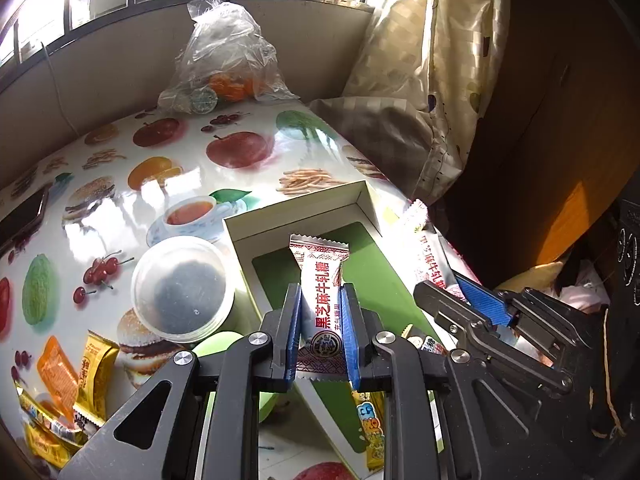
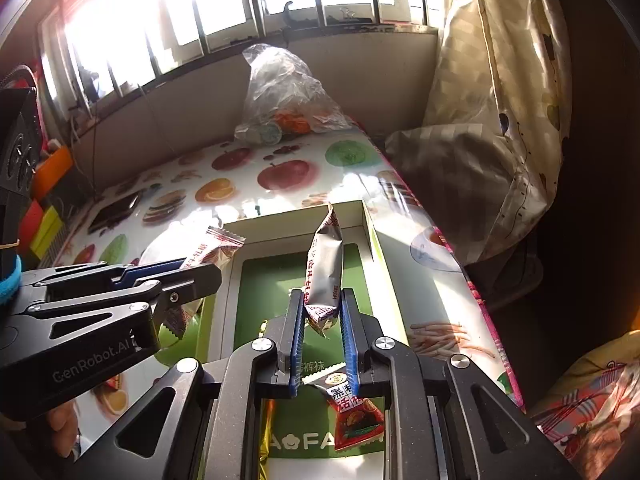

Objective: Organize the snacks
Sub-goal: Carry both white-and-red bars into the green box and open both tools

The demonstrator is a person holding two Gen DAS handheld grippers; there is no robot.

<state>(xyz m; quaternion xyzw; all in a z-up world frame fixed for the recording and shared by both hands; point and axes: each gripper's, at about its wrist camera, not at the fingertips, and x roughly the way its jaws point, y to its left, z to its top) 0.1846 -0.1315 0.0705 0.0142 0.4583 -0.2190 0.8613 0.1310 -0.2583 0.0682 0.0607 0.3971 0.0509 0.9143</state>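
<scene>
My left gripper [image 1: 320, 300] is shut on a white-and-red sesame nougat packet [image 1: 320, 280], held over the open white box with a green floor [image 1: 360, 272]. My right gripper [image 2: 320, 304] is shut on a second nougat packet [image 2: 325, 264], also above the box [image 2: 296, 276]. Each gripper shows in the other's view: the right one [image 1: 452, 292] at the box's right side, the left one [image 2: 200, 268] at its left. Inside the box lie a red triangular snack [image 2: 356, 420] and a yellow packet [image 1: 370, 428]. Several yellow and orange snack packets [image 1: 80, 376] lie on the table at the left.
The table has a glossy fruit-print cloth [image 1: 200, 152]. A clear round tub [image 1: 182, 288] stands left of the box, a green item [image 1: 218, 342] near it. A phone [image 1: 22, 216] lies far left. A plastic bag with oranges [image 1: 228, 60] sits at the back. Curtain and pillow [image 1: 400, 128] are right.
</scene>
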